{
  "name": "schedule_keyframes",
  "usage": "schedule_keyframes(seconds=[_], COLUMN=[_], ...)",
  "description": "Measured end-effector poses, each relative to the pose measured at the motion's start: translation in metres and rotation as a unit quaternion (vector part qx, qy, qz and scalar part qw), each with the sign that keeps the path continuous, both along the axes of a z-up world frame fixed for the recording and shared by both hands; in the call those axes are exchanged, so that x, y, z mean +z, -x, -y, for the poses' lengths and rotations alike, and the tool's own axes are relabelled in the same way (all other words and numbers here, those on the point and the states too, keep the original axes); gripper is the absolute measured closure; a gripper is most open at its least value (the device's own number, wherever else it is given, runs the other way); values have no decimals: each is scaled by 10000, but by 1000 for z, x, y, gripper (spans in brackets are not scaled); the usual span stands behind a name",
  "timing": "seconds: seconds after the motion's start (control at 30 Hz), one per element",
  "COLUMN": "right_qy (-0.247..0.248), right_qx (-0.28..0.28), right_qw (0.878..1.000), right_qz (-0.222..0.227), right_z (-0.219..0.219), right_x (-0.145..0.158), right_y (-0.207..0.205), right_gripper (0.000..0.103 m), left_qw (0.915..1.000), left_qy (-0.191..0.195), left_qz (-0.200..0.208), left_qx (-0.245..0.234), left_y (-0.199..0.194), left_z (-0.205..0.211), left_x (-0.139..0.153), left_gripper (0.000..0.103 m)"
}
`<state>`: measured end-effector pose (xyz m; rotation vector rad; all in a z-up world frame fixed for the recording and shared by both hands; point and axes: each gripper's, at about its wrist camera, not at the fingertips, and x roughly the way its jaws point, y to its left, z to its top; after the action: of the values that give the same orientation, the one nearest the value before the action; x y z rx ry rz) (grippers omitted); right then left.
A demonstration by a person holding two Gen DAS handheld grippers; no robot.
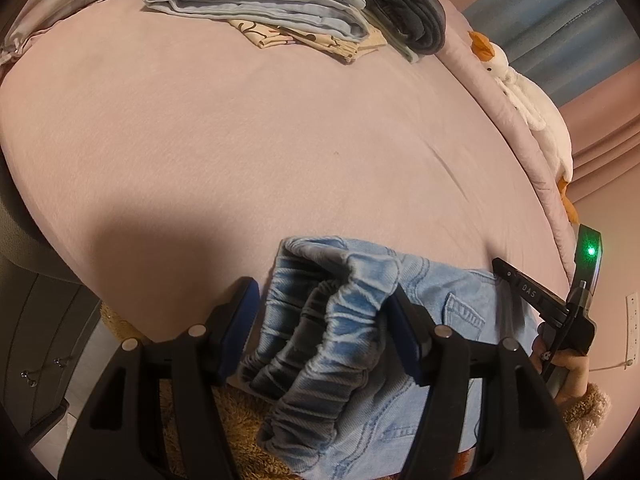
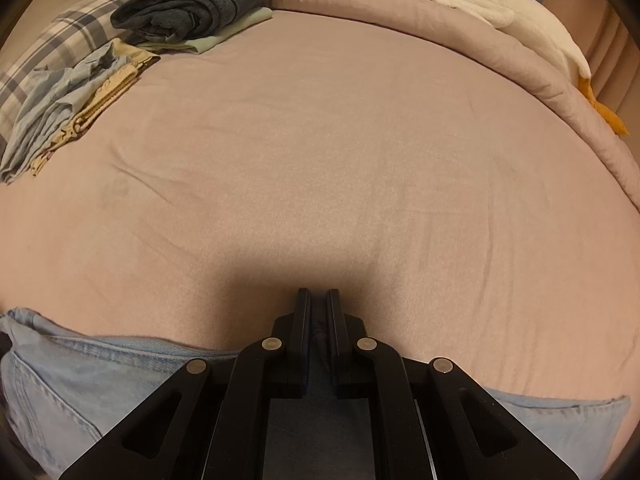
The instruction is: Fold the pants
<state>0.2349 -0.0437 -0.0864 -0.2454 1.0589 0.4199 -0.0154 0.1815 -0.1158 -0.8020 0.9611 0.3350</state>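
Note:
Light blue denim pants [image 1: 452, 304] lie at the near edge of the pink bed [image 1: 280, 140]. Their bunched elastic waistband [image 1: 320, 320] sits between the blue pads of my left gripper [image 1: 322, 326], which is closed on it at a medium width. In the right wrist view the pants [image 2: 80, 380] stretch across the bottom. My right gripper [image 2: 319, 294] is shut on a pinch of denim at their upper edge. From the left wrist camera, the right gripper [image 1: 504, 270] shows at the right with a green light, held by a hand in a fuzzy brown sleeve [image 1: 584, 404].
At the far side of the bed lie folded light blue jeans [image 1: 256, 0] on a patterned cloth [image 1: 312, 38], and a dark grey folded garment [image 1: 404, 12]. A white goose plush [image 1: 528, 108] lies along the right edge. A plaid pillow [image 2: 60, 52] is far left.

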Motion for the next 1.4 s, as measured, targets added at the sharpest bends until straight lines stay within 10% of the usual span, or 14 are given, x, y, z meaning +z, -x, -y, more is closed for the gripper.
schedule_keyframes(seconds=[1.4], right_qy=[64], right_qx=[26], right_qw=[10000], right_qz=[55], right_z=[-1], right_x=[-1], right_y=[-1], right_gripper=[96], left_qw=[10000], left_qy=[-7], left_qz=[-27], left_qx=[24], left_y=[-2], left_z=[1], left_x=[0], left_gripper=[37])
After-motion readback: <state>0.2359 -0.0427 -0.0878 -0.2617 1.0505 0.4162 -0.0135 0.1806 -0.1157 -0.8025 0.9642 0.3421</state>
